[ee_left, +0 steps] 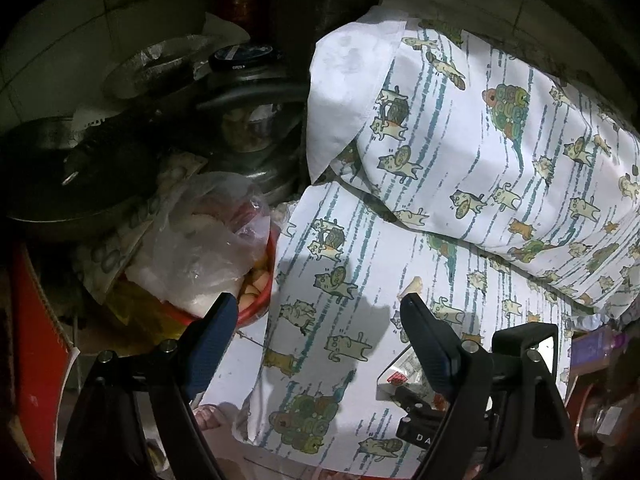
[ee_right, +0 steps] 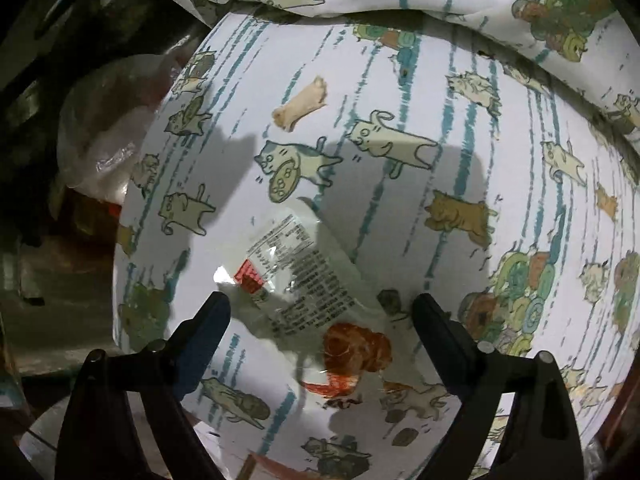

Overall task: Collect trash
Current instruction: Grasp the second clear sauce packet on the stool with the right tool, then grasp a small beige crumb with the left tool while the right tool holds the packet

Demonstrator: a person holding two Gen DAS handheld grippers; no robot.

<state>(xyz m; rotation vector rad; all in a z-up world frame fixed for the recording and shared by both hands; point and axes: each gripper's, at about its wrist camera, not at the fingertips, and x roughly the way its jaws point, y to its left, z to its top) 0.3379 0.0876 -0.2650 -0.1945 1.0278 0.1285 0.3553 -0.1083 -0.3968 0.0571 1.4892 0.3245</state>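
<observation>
Tool [ee_right: 320, 308] over half-shadowed wrapper [ee_right: 304, 280]

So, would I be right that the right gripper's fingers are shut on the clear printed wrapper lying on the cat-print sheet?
Not quite: the right gripper is open, its fingers either side of the wrapper, not pressing it. The wrapper does lie on the cat-print sheet, as the right wrist view shows.

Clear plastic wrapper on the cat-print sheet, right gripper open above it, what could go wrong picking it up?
1. The clear plastic wrapper with printed text lies flat on the cat-print bed sheet, so the open right gripper may pinch fabric too.
2. The thin film could slide away rather than lift.
3. The small beige scrap lies apart and needs its own grab.
</observation>
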